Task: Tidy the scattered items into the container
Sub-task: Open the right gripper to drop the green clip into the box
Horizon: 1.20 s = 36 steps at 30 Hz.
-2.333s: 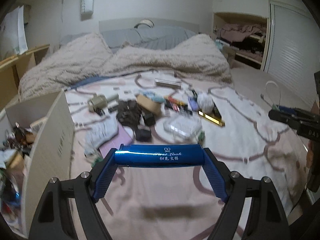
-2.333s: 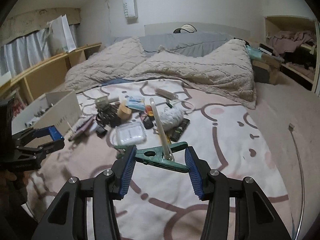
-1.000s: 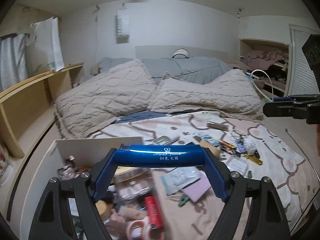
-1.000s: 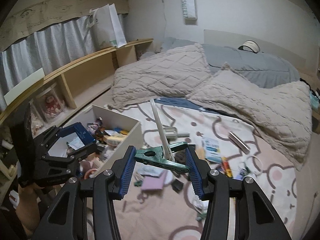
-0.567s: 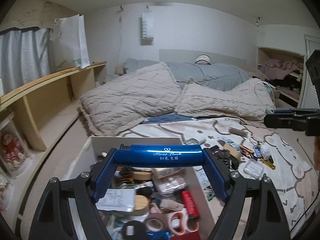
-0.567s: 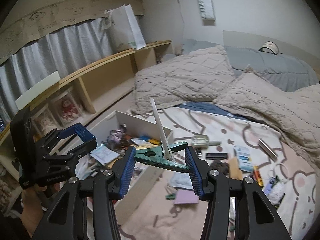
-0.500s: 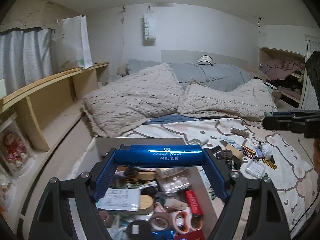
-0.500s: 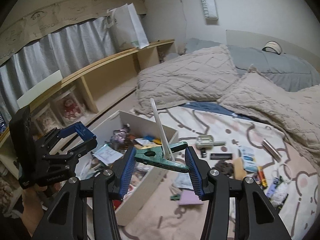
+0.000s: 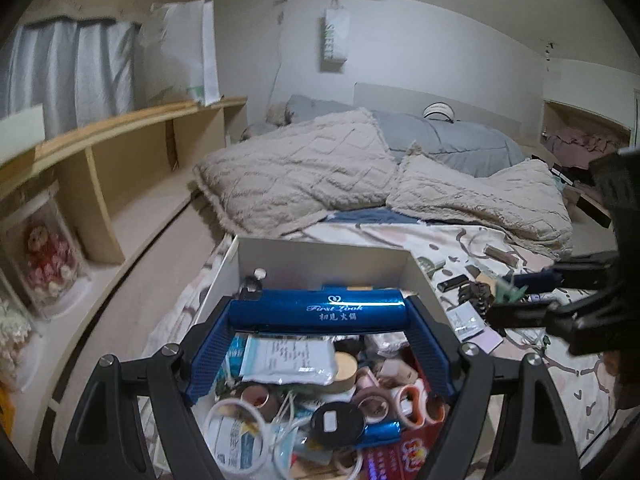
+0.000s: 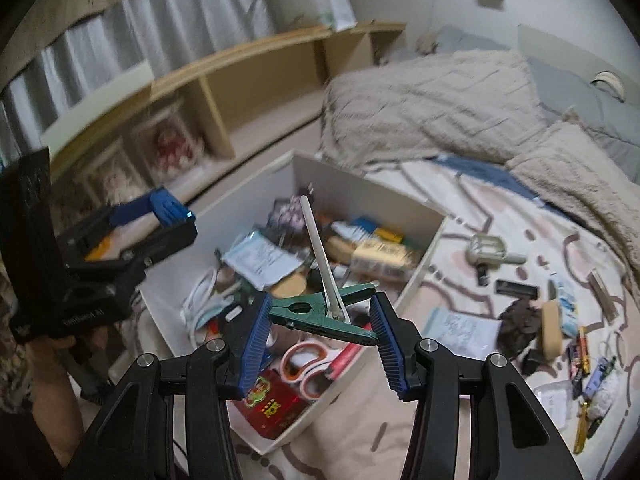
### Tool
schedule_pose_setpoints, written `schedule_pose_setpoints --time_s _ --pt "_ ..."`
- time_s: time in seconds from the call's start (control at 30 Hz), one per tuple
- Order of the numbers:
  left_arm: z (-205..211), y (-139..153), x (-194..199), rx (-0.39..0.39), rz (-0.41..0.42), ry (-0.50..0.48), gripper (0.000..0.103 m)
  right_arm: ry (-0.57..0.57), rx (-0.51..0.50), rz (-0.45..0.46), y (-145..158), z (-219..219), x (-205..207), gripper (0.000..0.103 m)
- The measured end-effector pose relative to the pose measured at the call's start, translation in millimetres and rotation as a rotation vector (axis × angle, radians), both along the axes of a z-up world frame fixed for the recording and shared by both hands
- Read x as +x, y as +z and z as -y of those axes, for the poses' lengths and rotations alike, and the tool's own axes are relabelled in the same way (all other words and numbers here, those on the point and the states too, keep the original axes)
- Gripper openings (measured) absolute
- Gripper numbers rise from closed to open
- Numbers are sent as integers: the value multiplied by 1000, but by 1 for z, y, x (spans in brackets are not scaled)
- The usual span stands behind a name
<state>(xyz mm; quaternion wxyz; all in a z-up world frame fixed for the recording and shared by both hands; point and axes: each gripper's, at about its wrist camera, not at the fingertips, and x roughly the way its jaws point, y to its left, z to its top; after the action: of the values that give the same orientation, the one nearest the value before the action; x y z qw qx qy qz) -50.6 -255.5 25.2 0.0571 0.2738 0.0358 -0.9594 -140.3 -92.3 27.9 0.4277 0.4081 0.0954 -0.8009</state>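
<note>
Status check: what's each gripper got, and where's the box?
Left gripper clamped on blue tube. Right gripper clamped on green clip, white stick in it. Both above white box, already full. Nothing blocking.

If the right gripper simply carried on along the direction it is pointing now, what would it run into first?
Probably the clutter inside the white box: the right gripper, shut on a green clip, points down into it, roughly at the paper packet. Depth is uncertain.

Blue tube, green clip, white box, seemingly pink-patterned sheet.
</note>
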Motion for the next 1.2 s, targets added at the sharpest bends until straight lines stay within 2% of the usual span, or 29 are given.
schedule_pose_setpoints --time_s 0.3,0.7,0.77,0.83,1.03,1.2 --pt "17 -23 5 25 82 19 83 83 132 66 -35 34 4 51" --pt "19 -50 9 21 199 3 83 98 258 130 -62 49 2 51" --pt "23 -53 10 29 217 5 83 100 289 111 -63 52 6 56" --pt "26 -54 10 34 230 3 83 103 293 102 -63 51 8 72" --pt "28 -57 13 30 276 -20 83 107 266 114 -57 51 8 73" --pt "26 -62 13 -15 327 -28 83 106 259 122 -56 50 8 73"
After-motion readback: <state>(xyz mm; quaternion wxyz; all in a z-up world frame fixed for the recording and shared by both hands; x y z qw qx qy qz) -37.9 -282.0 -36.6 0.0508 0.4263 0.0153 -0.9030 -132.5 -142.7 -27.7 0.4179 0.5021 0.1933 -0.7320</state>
